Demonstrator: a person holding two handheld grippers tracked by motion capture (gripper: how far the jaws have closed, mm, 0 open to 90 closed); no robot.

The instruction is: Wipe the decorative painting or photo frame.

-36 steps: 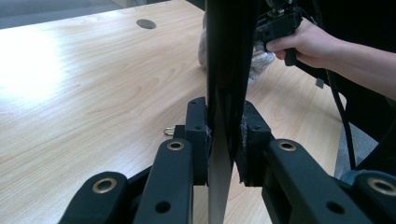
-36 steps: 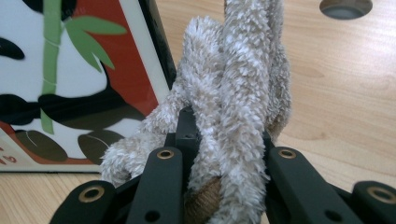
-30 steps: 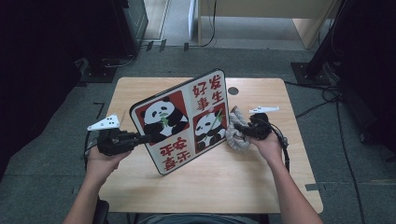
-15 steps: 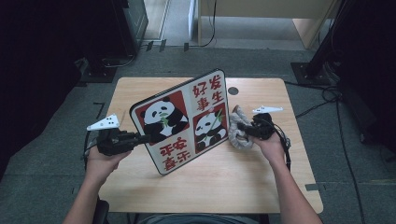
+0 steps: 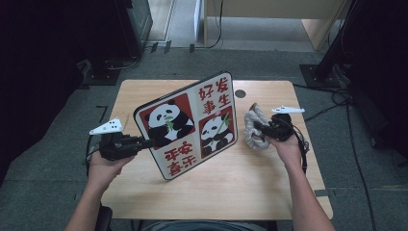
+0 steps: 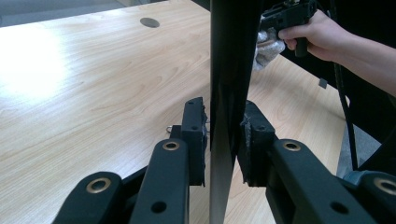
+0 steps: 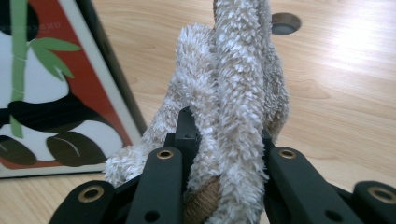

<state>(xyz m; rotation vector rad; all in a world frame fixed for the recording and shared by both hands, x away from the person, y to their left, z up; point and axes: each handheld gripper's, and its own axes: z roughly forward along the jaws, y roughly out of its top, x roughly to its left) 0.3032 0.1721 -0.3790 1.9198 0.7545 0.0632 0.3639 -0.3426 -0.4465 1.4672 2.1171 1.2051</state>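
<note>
1 panda board | 1 cloth | L tongs clamp board | R tongs clamp cloth

The high view is dim around the edges: the floor and the gear at left and right sink into near black, while the worktop is evenly lit from above and a little soft. In the left gripper view a strong white glare washes out the wood at left, and the board's edge is a dark silhouette. In the right gripper view glare brightens the wood at upper right; the cloth is sharp, the near tongs slightly blurred.
</note>
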